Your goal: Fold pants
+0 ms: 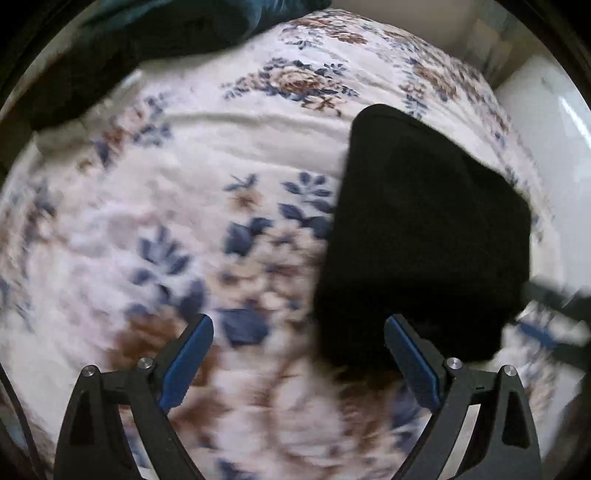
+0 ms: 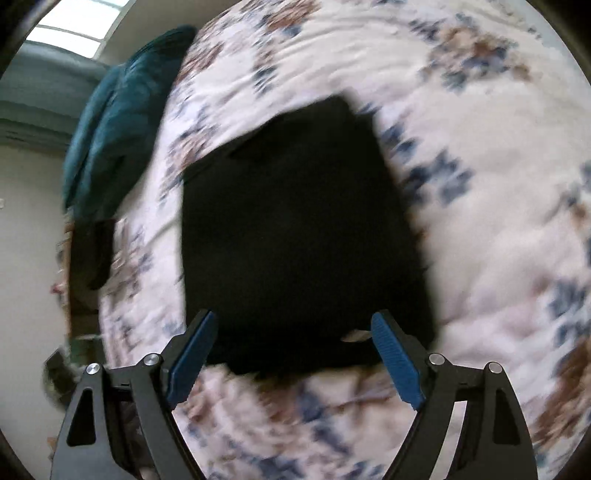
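Folded black pants (image 2: 295, 236), long axis away from camera.

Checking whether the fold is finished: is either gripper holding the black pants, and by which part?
Nothing is held. The left gripper and right gripper both stand open, pads clear of the folded black pants lying on the floral bedspread.

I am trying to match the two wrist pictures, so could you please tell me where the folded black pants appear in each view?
Left wrist view: the folded black pants lie right of centre, ahead of the right finger of the open left gripper.
Right wrist view: the pants fill the centre, just ahead of the open right gripper.
Shared landmark: the teal cushion, upper left in both views, on the floral bedspread.
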`<state>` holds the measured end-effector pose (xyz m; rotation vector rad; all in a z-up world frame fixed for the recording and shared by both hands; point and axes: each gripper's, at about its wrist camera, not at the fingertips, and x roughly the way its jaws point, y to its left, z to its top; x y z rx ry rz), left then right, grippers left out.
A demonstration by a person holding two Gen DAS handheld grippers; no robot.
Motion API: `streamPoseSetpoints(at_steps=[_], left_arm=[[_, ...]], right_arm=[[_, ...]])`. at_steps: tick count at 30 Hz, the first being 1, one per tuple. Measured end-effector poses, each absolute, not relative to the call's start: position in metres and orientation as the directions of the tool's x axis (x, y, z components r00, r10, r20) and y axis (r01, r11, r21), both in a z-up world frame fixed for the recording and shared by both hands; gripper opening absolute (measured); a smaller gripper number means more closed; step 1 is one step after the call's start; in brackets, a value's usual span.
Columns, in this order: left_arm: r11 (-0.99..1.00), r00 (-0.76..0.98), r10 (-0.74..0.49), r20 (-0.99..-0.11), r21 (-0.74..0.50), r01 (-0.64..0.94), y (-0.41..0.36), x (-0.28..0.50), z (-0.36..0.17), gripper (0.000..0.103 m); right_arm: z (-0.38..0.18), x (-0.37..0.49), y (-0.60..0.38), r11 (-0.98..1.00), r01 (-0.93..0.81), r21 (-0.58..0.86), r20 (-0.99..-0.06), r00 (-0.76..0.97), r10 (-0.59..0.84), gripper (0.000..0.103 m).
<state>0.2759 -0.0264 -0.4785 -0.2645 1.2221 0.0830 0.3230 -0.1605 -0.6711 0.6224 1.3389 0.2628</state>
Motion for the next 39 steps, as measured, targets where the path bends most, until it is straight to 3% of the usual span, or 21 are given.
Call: streamPoseSetpoints(at_steps=[3,5,6,7,8,9,13,14,16,17,24,26,27,29,30,34,39], left_arm=[[0.919,0.314,-0.185,-0.931,-0.277,-0.28,-0.025,0.292,-0.495,0.096],[0.936,0.224,-0.119,-0.967,-0.184,-0.3,-0.032,0.301,-0.52,0.096],[0.95,0.181,-0.102,-0.978,-0.15,-0.275,-0.036,0.302,-0.536,0.097],[0.957,0.166,-0.088,-0.982,-0.13,-0.261,-0.035,0.3,-0.546,0.098],[0.958,0.158,-0.087,-0.983,-0.127,-0.257,-0.032,0.297,-0.553,0.103],[0.952,0.159,-0.113,-0.981,-0.153,-0.267,-0.026,0.293,-0.556,0.103],[0.938,0.152,-0.159,-0.975,-0.198,-0.284,-0.015,0.294,-0.55,0.103],[0.941,0.153,-0.161,-0.975,-0.199,-0.276,-0.015,0.294,-0.55,0.103],[0.949,0.152,-0.152,-0.977,-0.188,-0.254,-0.016,0.296,-0.55,0.103],[0.95,0.153,-0.156,-0.976,-0.191,-0.249,-0.016,0.296,-0.551,0.103],[0.958,0.164,-0.145,-0.976,-0.18,-0.225,-0.015,0.291,-0.551,0.103],[0.961,0.166,-0.139,-0.976,-0.174,-0.215,-0.014,0.296,-0.553,0.103],[0.963,0.169,-0.132,-0.977,-0.167,-0.209,-0.015,0.299,-0.553,0.103],[0.969,0.175,-0.124,-0.977,-0.157,-0.19,-0.021,0.304,-0.555,0.103],[0.97,0.177,-0.127,-0.976,-0.159,-0.182,-0.022,0.305,-0.557,0.103],[0.982,0.186,-0.122,-0.975,-0.145,-0.117,-0.031,0.31,-0.559,0.103],[0.985,0.188,-0.105,-0.977,-0.128,-0.116,-0.033,0.315,-0.559,0.103]], right_arm=[[-0.686,0.318,-0.163,0.787,0.226,0.575,-0.816,0.237,0.528,0.079],[-0.7,0.325,-0.171,0.733,0.3,0.61,-0.792,0.254,0.555,0.074],[-0.707,0.327,-0.178,0.723,0.325,0.609,-0.793,0.253,0.554,0.064],[-0.716,0.33,-0.181,0.751,0.341,0.565,-0.825,0.234,0.514,0.036],[-0.726,0.332,-0.185,0.794,0.365,0.486,-0.874,0.197,0.444,0.017],[-0.738,0.33,-0.19,0.777,0.388,0.496,-0.867,0.179,0.465,0.013],[-0.733,0.314,-0.194,0.73,0.378,0.569,-0.819,0.19,0.541,0.014],[-0.727,0.307,-0.195,0.728,0.371,0.576,-0.816,0.204,0.541,0.018],[-0.722,0.288,-0.203,0.712,0.416,0.565,-0.822,0.212,0.528,0.035],[-0.724,0.279,-0.208,0.682,0.452,0.576,-0.813,0.223,0.539,0.036],[-0.786,0.259,-0.221,0.296,0.602,0.742,-0.586,0.367,0.722,0.036],[-0.8,0.266,-0.22,0.253,0.602,0.758,-0.563,0.407,0.72,0.036],[-0.807,0.27,-0.217,0.244,0.61,0.754,-0.566,0.415,0.712,0.035],[-0.811,0.277,-0.21,0.28,0.619,0.734,-0.599,0.395,0.697,0.013],[-0.805,0.279,-0.21,0.301,0.615,0.729,-0.619,0.404,0.673,0.009],[-0.779,0.273,-0.226,0.402,0.622,0.672,-0.724,0.437,0.533,0.007],[-0.795,0.28,-0.223,0.404,0.623,0.67,-0.713,0.389,0.583,0.009]])
